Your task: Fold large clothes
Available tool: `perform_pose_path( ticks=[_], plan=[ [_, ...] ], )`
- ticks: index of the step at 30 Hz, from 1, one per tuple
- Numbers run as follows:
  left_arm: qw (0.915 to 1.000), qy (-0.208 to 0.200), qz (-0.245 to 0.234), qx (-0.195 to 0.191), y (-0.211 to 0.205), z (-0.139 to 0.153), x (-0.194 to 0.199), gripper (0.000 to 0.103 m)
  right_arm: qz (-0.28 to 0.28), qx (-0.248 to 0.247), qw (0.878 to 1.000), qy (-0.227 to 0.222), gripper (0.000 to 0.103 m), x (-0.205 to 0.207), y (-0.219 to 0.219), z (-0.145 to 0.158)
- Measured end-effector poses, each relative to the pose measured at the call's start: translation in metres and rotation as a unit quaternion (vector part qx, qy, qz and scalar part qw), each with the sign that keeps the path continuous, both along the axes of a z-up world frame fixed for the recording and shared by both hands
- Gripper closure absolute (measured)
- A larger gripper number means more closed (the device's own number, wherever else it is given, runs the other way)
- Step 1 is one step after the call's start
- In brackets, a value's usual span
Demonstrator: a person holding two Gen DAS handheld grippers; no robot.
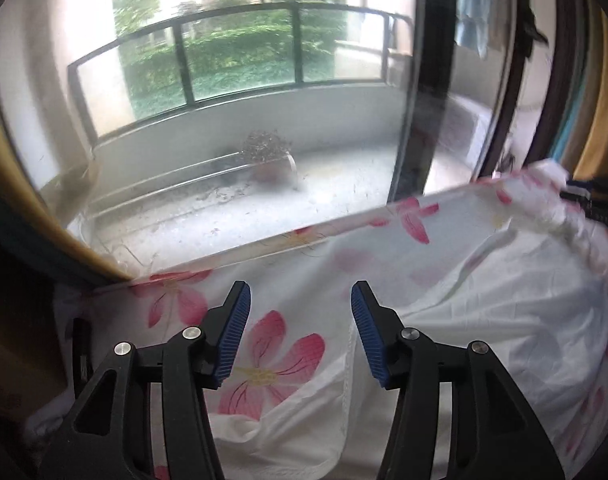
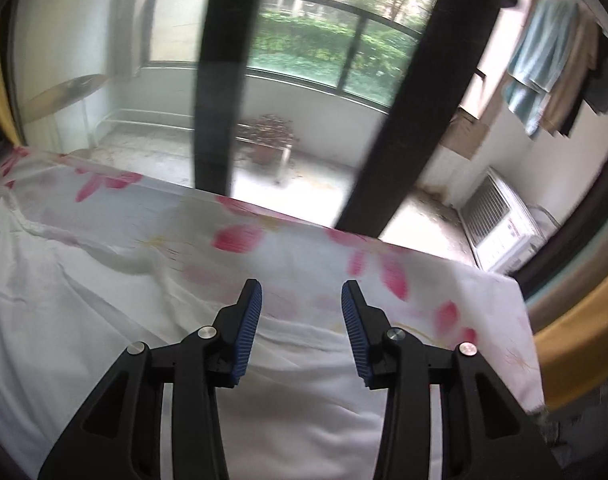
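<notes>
Now both claws, left claw (image 1: 300,312) and right claw (image 2: 301,310), agape above floral sheet (image 1: 463,300).

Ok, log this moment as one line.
left tongs: open, empty, over floral sheet | right tongs: open, empty, over same sheet | sheet: rumpled, white underside showing, not gripped | backdrop: balcony window

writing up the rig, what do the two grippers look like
Left gripper and right gripper match: black plastic linkage arms with triangular cut-outs, round silver pivot bolts, and ribbed blue pads on the fingers. No cables, markings, sleeves or hands show.
</notes>
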State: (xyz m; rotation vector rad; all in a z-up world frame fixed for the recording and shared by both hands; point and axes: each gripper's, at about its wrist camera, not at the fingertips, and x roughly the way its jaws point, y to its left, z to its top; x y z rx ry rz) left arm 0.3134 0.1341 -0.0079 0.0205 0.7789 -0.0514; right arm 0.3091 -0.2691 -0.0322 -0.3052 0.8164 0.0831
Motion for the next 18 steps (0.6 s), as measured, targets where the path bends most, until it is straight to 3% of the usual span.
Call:
perform_pose_path(
  ticks=[5, 9, 13, 18],
  plan=[
    [0.9993, -0.026, 0.024, -0.011, 0.019, 0.009, -0.038, 0.047, -0.034, -0.001, 0.999, 0.012, 0.062, -0.012, -0.037, -0.008],
    [0.9987, -0.009, 0.027, -0.042, 0.029, -0.002, -0.081, 0.045, -0.062, 0.017, 0.998, 0.028, 0.062, -0.02, -0.06, -0.02],
    [0.999, 0.043, 0.012, -0.005, 0.024, -0.027, -0.107, 0.044, -0.075, 0.033, 0.996, 0.045, 0.062, -0.022, -0.073, -0.032],
    [0.9962, 0.065, 0.056, 0.015, 0.039, -0.052, -0.12, 0.038, -0.079, 0.041, 0.995, 0.053, 0.061, -0.016, -0.079, -0.039]
  ],
)
